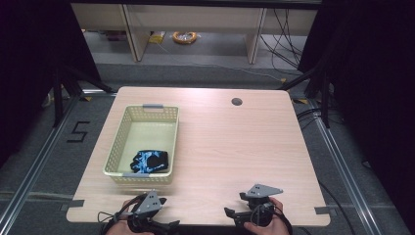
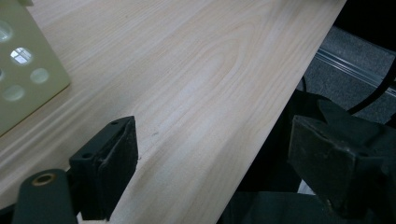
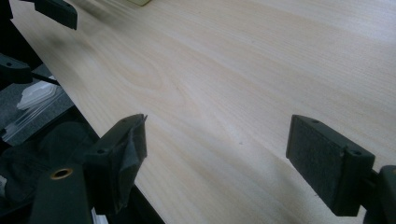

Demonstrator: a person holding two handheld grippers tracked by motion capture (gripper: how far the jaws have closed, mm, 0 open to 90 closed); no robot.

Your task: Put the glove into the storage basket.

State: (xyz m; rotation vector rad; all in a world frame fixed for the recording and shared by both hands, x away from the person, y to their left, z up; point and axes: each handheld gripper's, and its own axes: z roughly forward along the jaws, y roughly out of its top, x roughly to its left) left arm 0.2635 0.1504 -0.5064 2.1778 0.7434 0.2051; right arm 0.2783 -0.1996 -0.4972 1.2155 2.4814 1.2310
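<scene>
The left gripper (image 1: 169, 226) and right gripper (image 1: 230, 213) are held with jaws wide and empty over the table (image 1: 235, 147) edge.

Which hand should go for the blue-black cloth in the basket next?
Probably left: the left tongs sit just below the basket, near the cloth. The right tongs are farther across the table. Both are open and empty.

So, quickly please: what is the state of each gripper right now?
Left gripper: open, holding nothing.
Right gripper: open, holding nothing.
</scene>
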